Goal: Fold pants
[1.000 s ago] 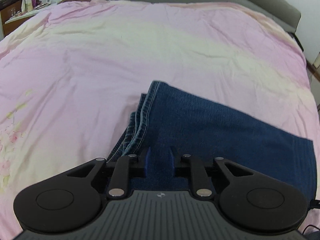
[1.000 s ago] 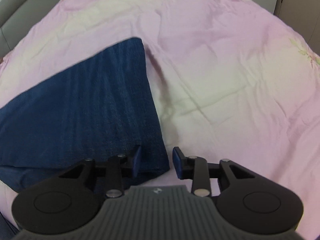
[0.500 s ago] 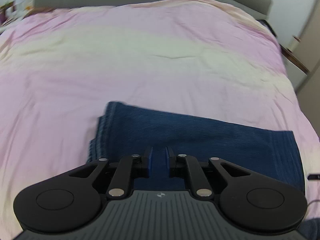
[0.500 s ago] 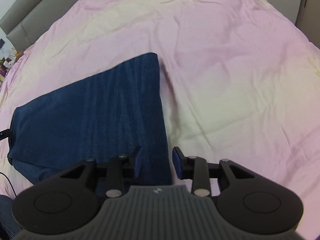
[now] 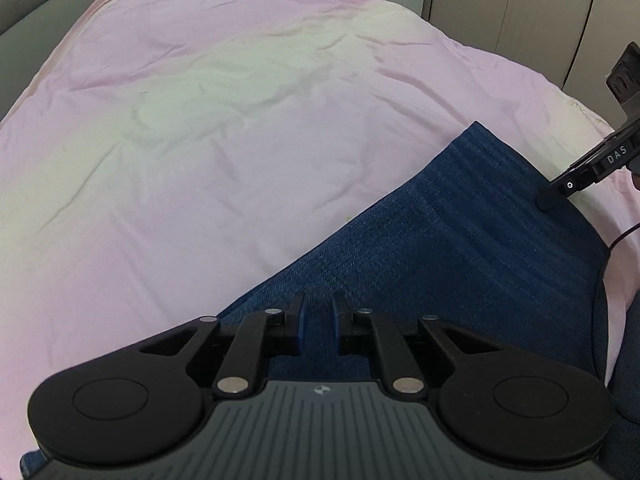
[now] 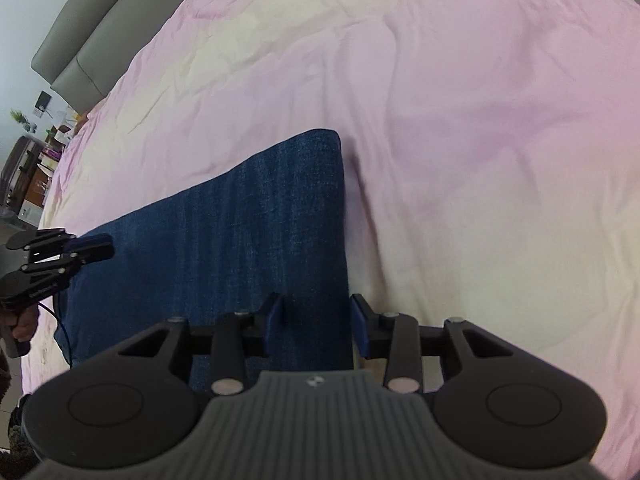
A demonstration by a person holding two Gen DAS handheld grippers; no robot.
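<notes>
Folded blue jeans (image 5: 460,248) lie flat on the pink bedcover (image 5: 240,140). My left gripper (image 5: 318,320) hovers over their left end; its jaws are almost together, and only flat denim shows through the narrow slit. In the right wrist view the left gripper (image 6: 96,248) sits at the jeans' (image 6: 248,240) left edge. My right gripper (image 6: 316,320) stands over the right edge of the jeans. Its jaws are opening; denim lies under the gap and the pads do not press on it. One of its fingers (image 5: 560,192) shows at the far right of the left wrist view.
A grey headboard (image 6: 80,60) borders the bed. A cluttered desk (image 6: 36,152) stands beyond it. Pale cabinet doors (image 5: 520,20) rise behind the bed. A black cable (image 5: 620,236) trails by the jeans. A person's hand (image 6: 22,328) grips the left tool.
The left gripper has swung round and rolled, so the jeans now run up to the right. Each gripper has come into the other's view. The right jaws have widened a little.
</notes>
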